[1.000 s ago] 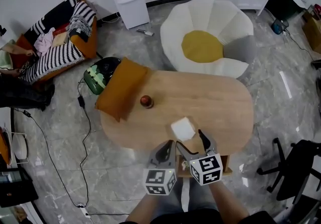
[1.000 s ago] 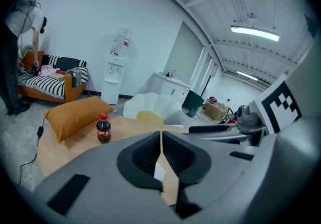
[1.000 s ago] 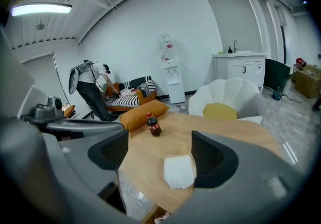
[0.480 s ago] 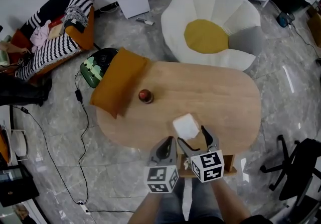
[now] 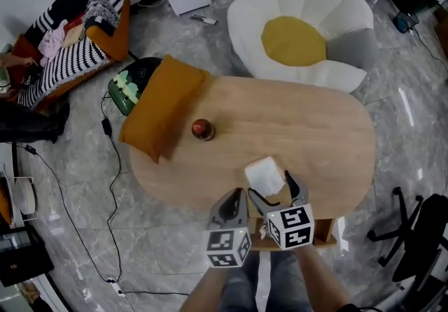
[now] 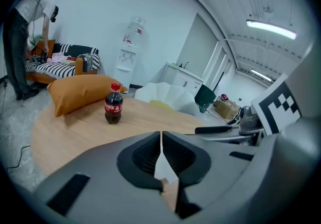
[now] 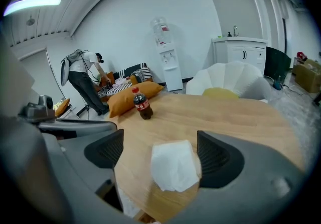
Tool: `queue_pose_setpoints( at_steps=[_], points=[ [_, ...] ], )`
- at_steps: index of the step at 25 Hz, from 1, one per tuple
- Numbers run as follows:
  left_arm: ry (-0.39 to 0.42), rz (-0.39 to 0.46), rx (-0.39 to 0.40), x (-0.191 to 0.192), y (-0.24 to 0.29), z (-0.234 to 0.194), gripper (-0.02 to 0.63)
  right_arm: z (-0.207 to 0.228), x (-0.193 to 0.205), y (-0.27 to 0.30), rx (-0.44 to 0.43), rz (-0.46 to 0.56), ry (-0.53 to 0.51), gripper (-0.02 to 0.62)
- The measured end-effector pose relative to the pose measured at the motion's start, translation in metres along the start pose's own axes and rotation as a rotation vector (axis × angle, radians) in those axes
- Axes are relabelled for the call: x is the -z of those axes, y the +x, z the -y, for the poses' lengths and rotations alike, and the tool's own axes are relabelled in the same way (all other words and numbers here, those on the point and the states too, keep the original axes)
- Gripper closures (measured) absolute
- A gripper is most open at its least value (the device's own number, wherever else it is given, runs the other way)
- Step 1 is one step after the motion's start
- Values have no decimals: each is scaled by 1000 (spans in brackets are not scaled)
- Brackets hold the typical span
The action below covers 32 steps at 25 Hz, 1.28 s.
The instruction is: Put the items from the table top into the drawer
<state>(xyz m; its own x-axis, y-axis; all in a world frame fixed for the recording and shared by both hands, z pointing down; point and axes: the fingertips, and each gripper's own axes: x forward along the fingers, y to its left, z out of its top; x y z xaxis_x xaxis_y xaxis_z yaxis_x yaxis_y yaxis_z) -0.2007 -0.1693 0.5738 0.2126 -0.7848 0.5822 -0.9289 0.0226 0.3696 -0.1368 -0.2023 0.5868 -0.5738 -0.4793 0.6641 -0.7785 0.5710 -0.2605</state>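
A folded white tissue [image 5: 265,174] [image 7: 173,165] lies near the front edge of the oval wooden table [image 5: 315,136]. My right gripper [image 5: 274,192] [image 7: 160,155] hangs low over it. Its jaws are opening, with the tissue between them and neither pad pressing on it. My left gripper [image 5: 231,206] [image 6: 161,151] is shut just to the left, with nothing visibly held. A small cola bottle [image 5: 203,129] [image 6: 113,105] [image 7: 142,103] stands upright further back on the left. Under the table's front edge an open wooden drawer [image 5: 323,236] shows.
An orange cushion [image 5: 161,111] [image 6: 80,93] lies over the table's left end. A white and yellow flower-shaped chair [image 5: 297,31] stands behind the table. A person [image 7: 83,80] bends over a striped sofa [image 5: 66,45] at the far left. A cable [image 5: 119,192] runs over the floor.
Both grippers have sunk toward the table's front edge. The right jaws have spread wider on either side of the tissue. The bottle and the tissue have not moved.
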Motion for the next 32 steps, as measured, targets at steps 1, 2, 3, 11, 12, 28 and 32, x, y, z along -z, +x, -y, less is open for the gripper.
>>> queue_pose_setpoints(
  at_steps=[1,2,3,11,12,28,32],
  points=[
    [0,-1,-2,2,2,-2,586,0,2,3,-2,-2,2,152],
    [-1,-2,-3,4,5,-5,584,1,5,7,-3,-4,4,150],
    [-2,-3,-5,6,7,-7,584,2,7,10,-2,-7,8,149],
    [-4,-17,-12,19,24,-21,585,12,32,32,2,-53,8,129],
    [-5,-19,-13,21,26,-23,586,13,34,34,2,-57,8,126],
    [-26,-47,-20,47,58,-37,586,27,68,73,3,-127,5,81],
    [-30,-56,-28,52,63,-43,584,29,74,79,6,-149,-8,81]
  ],
)
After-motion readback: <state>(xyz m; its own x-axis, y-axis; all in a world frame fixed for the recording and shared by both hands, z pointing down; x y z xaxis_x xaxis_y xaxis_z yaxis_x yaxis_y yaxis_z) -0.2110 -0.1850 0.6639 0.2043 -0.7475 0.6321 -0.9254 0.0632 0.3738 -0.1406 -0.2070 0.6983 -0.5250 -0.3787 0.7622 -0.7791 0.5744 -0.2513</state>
